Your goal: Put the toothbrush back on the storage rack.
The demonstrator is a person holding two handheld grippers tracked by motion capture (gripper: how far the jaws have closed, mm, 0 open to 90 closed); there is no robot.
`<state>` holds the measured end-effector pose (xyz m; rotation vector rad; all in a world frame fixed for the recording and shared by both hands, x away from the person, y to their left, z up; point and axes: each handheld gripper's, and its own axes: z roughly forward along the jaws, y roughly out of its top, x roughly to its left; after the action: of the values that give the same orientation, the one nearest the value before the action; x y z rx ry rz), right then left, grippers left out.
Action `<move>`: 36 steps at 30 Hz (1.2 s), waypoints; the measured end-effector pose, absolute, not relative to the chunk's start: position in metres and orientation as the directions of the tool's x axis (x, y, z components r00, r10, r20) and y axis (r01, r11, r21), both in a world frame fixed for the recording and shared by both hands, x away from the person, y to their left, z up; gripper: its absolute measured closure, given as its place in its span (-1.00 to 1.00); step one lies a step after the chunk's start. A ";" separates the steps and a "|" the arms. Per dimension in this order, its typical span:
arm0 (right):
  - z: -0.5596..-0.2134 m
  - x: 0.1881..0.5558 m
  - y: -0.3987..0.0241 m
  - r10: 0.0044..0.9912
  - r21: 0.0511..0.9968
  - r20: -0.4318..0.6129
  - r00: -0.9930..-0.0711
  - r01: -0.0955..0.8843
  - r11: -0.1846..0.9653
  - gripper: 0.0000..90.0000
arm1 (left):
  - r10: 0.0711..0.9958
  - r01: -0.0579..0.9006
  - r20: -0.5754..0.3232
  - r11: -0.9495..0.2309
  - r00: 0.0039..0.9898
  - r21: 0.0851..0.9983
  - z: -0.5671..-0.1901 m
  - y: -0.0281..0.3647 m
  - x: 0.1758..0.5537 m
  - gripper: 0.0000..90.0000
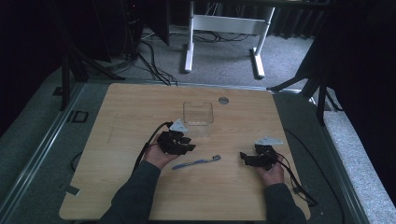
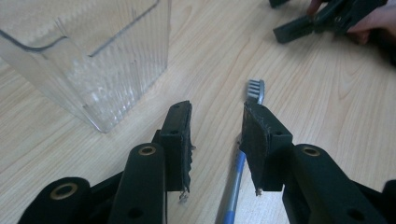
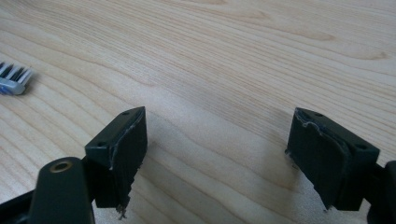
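Blue toothbrush [image 2: 232,184] flat on the worktop [image 1: 140,112], handle between the released left tongs [image 2: 217,135], pads not yet pressing. Best centred on the handle, then pinched. Right tongs [image 3: 217,154] agape, empty.

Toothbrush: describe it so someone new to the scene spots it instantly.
On the wooden table, look in front of the clear plastic container, between the two hand-held grippers. The toothbrush lies flat there, slim, with a blue handle and a pale bristle head: the one coloured thing among black and clear ones.
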<state>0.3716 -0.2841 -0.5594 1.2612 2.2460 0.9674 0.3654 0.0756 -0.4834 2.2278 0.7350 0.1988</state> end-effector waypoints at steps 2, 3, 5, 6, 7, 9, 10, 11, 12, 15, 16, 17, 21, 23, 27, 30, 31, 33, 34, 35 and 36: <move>-0.559 0.372 -0.284 0.854 0.727 0.000 -0.521 0.586 0.358 -0.56 | 0.557 0.437 -0.073 -0.558 0.828 0.705 -0.483 0.073 0.364 0.40; -0.559 0.372 -0.284 0.854 0.727 -0.001 -0.521 0.586 0.358 -0.56 | 0.553 0.435 -0.071 -0.562 0.830 0.704 -0.483 0.071 0.364 0.40; -0.559 0.372 -0.284 0.854 0.726 -0.001 -0.521 0.586 0.358 -0.56 | 0.546 0.433 -0.072 -0.571 0.835 0.698 -0.484 0.069 0.364 0.41; -0.559 0.372 -0.284 0.854 0.726 -0.001 -0.521 0.586 0.358 -0.56 | 0.540 0.431 -0.071 -0.579 0.839 0.692 -0.484 0.068 0.364 0.42; -0.559 0.372 -0.284 0.854 0.727 -0.001 -0.521 0.586 0.359 -0.56 | 0.539 0.433 -0.075 -0.578 0.839 0.692 -0.485 0.067 0.364 0.43; -0.559 0.372 -0.284 0.853 0.726 -0.001 -0.521 0.586 0.359 -0.56 | 0.529 0.432 -0.078 -0.588 0.845 0.684 -0.486 0.065 0.364 0.44; -0.559 0.372 -0.284 0.853 0.726 -0.001 -0.521 0.586 0.359 -0.56 | 0.528 0.433 -0.081 -0.589 0.845 0.683 -0.487 0.063 0.364 0.44; -0.559 0.372 -0.284 0.854 0.726 -0.001 -0.521 0.586 0.359 -0.56 | 0.524 0.433 -0.079 -0.599 0.848 0.674 -0.487 0.062 0.365 0.45; -0.559 0.372 -0.284 0.853 0.726 -0.001 -0.521 0.586 0.359 -0.56 | 0.521 0.435 -0.080 -0.606 0.850 0.667 -0.488 0.060 0.365 0.46; -0.559 0.372 -0.284 0.854 0.726 -0.001 -0.521 0.586 0.359 -0.56 | 0.513 0.433 -0.075 -0.626 0.855 0.648 -0.490 0.055 0.364 0.47; -0.559 0.372 -0.284 0.853 0.726 -0.002 -0.521 0.586 0.359 -0.56 | 0.508 0.429 -0.071 -0.634 0.858 0.644 -0.490 0.053 0.364 0.48; -0.559 0.372 -0.284 0.853 0.726 -0.002 -0.521 0.586 0.359 -0.56 | 0.504 0.426 -0.068 -0.641 0.861 0.639 -0.491 0.052 0.364 0.48; -0.559 0.372 -0.284 0.853 0.726 -0.001 -0.521 0.586 0.359 -0.56 | 0.506 0.434 -0.072 -0.648 0.859 0.626 -0.492 0.048 0.363 0.50; -0.559 0.372 -0.284 0.853 0.726 -0.002 -0.521 0.586 0.359 -0.56 | 0.502 0.434 -0.066 -0.667 0.863 0.606 -0.494 0.046 0.363 0.52; -0.559 0.372 -0.284 0.853 0.726 -0.001 -0.521 0.586 0.359 -0.56 | 0.496 0.430 -0.057 -0.681 0.866 0.592 -0.495 0.045 0.364 0.53; -0.559 0.372 -0.284 0.853 0.726 -0.001 -0.521 0.586 0.359 -0.56 | 0.492 0.431 -0.056 -0.695 0.869 0.576 -0.497 0.044 0.365 0.55; -0.559 0.372 -0.284 0.853 0.726 -0.001 -0.521 0.586 0.359 -0.56 | 0.490 0.428 -0.053 -0.699 0.870 0.572 -0.497 0.043 0.365 0.55; -0.559 0.372 -0.284 0.853 0.726 -0.001 -0.521 0.586 0.359 -0.56 | 0.489 0.430 -0.052 -0.705 0.871 0.564 -0.498 0.042 0.365 0.55; -0.559 0.372 -0.284 0.853 0.726 -0.001 -0.521 0.586 0.359 -0.56 | 0.481 0.427 -0.052 -0.717 0.875 0.550 -0.499 0.040 0.365 0.55; -0.559 0.372 -0.284 0.853 0.726 -0.001 -0.521 0.586 0.359 -0.56 | 0.478 0.425 -0.049 -0.724 0.877 0.543 -0.499 0.040 0.365 0.55; -0.559 0.372 -0.284 0.853 0.727 -0.001 -0.521 0.586 0.359 -0.56 | 0.474 0.423 -0.049 -0.729 0.879 0.538 -0.499 0.039 0.365 0.55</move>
<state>0.3716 -0.2841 -0.5594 1.2595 2.2467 0.9664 0.3654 0.0388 -0.4991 2.4931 0.6482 0.1228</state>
